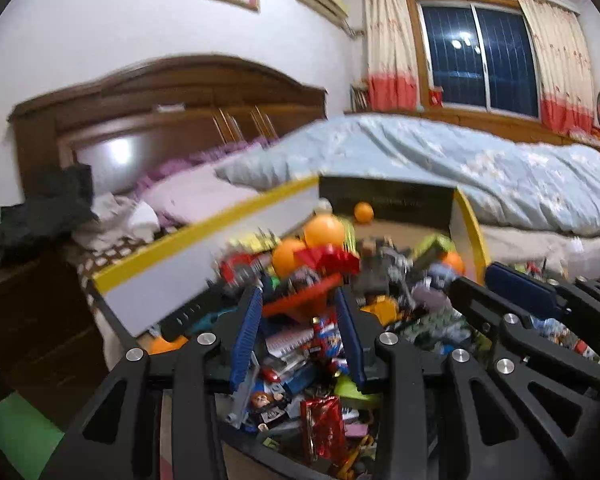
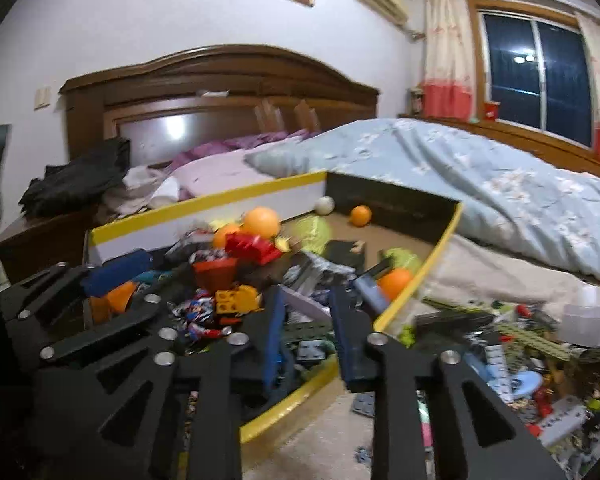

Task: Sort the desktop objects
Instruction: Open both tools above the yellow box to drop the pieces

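Toys: a jumbled heap of building bricks, minifigures and foil packets, blurred in places, filling the near half of the box (image 2: 203,204) and spilling over the bed beside it.
Box: wide, shallow cardboard tray with white walls and a yellow rim, its far wall dark, lying on the bed just in front of the pale blue quilt (image 2: 480,184).
Box contents, near end: red brick (image 2: 253,248) on top of the pile, a yellow brick (image 2: 235,300) below it, a red-orange funnel-shaped piece (image 2: 213,274) between them, dark plates and grey parts around.
Box contents, balls: orange ball (image 2: 261,220) beside the red brick, another orange ball (image 2: 360,215) alone on the bare brown floor at the far end, a white ball (image 2: 324,205) near the far corner, one more orange ball (image 2: 396,282) against the right wall.
Outside the box: loose bricks (image 2: 532,360), green, grey and white, scattered on the bed to the right.
Left gripper (image 1: 300,320): over the pile inside the box, blue-padded fingers (image 1: 245,320) spread apart; toys lie below and behind the gap, nothing pinched.
Right gripper (image 2: 310,328): over the box's near right rim, fingers (image 2: 344,332) apart, nothing clamped.
Minifigure (image 1: 265,404): lies face up among packets under the left gripper.
Foil packet (image 1: 324,428): red, shiny, just right of the minifigure.
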